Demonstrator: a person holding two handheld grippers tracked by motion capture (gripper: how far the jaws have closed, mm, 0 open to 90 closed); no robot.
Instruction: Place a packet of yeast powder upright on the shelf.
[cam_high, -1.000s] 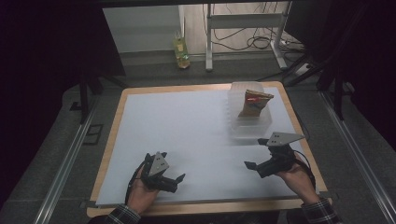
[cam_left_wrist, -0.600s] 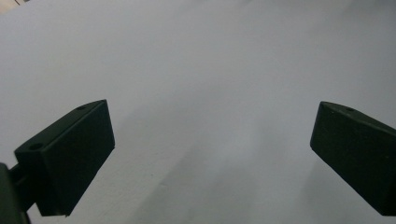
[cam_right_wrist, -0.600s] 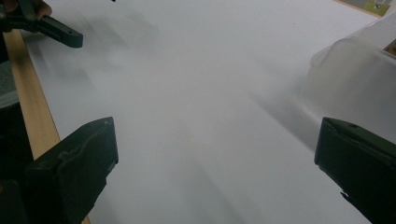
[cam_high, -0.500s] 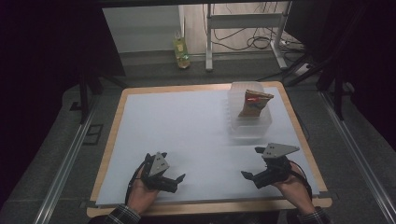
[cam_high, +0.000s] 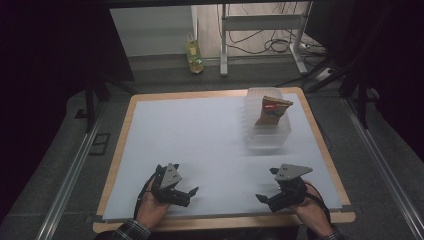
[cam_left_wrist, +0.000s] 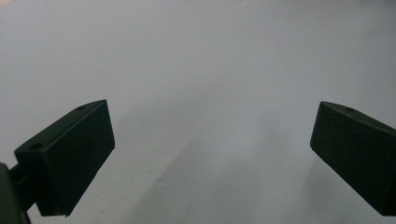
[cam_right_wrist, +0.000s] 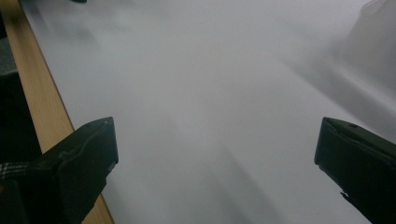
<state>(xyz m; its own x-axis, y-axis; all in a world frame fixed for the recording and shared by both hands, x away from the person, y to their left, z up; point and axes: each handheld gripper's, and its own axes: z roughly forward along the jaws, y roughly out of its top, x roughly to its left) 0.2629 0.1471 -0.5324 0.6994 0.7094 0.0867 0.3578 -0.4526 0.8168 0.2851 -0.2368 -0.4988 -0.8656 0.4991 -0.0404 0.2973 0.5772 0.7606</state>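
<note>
Near the table's front edge, my left gripper (cam_high: 181, 186) rests low over the white sheet (cam_high: 200, 140), held in a hand, with its jaws wide apart and nothing between them. My right gripper (cam_high: 267, 185) sits at the front right, also open and holding nothing. At the back right stands a clear plastic container (cam_high: 267, 135) with a brown and red snack bag (cam_high: 271, 110) upright inside, well away from both grippers. The left gripper view has bare white sheet between the open left gripper (cam_left_wrist: 210, 140). Bare sheet also lies between the jaws of the right gripper (cam_right_wrist: 215, 149).
The table's wooden rim (cam_high: 215, 93) frames the sheet, and this wooden rim (cam_right_wrist: 42, 107) runs down the left of the right gripper view. Beyond the table, a yellowish bottle (cam_high: 194, 52) stands on the floor beside a metal stand (cam_high: 223, 45) and cables.
My right gripper has drawn back toward the front edge and a little left. The left gripper has stayed where it was.
</note>
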